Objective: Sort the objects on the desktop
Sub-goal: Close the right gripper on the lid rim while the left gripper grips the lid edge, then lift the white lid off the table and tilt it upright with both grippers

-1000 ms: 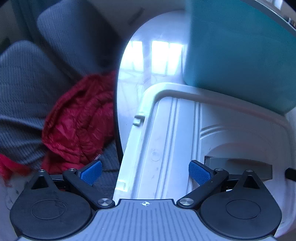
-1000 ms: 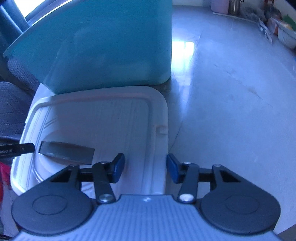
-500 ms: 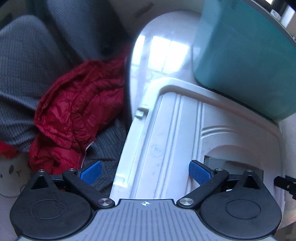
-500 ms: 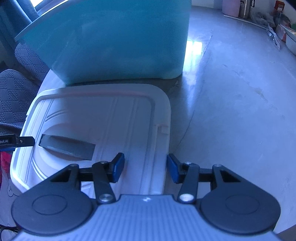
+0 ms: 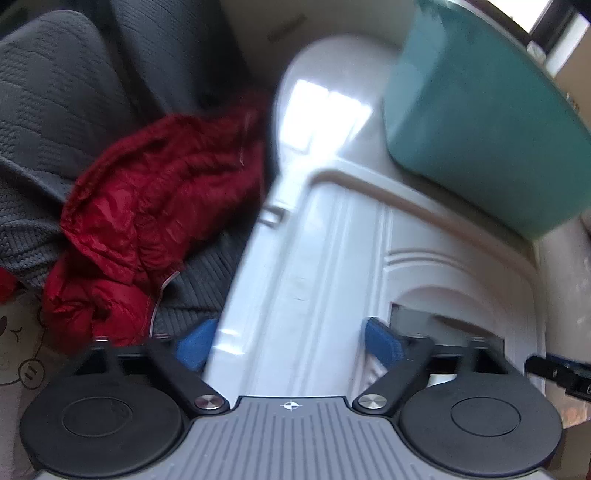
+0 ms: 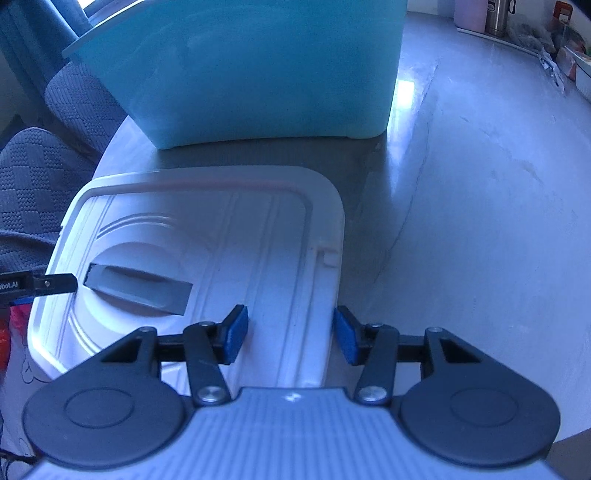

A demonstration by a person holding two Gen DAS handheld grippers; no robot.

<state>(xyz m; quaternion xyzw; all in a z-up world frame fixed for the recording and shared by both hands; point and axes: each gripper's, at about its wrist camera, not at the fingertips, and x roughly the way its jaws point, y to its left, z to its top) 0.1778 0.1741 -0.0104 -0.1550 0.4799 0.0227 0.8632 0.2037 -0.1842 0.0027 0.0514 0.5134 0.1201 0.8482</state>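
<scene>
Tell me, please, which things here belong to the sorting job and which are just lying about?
Belong to the job:
white lid
teal bin
left gripper, open
right gripper, open

Just lying about:
red jacket
grey seat cushions
metal flask at the table's far edge

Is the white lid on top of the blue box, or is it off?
Off. The white lid lies flat on the table in front of the blue box, whose top shows no cover.
</scene>
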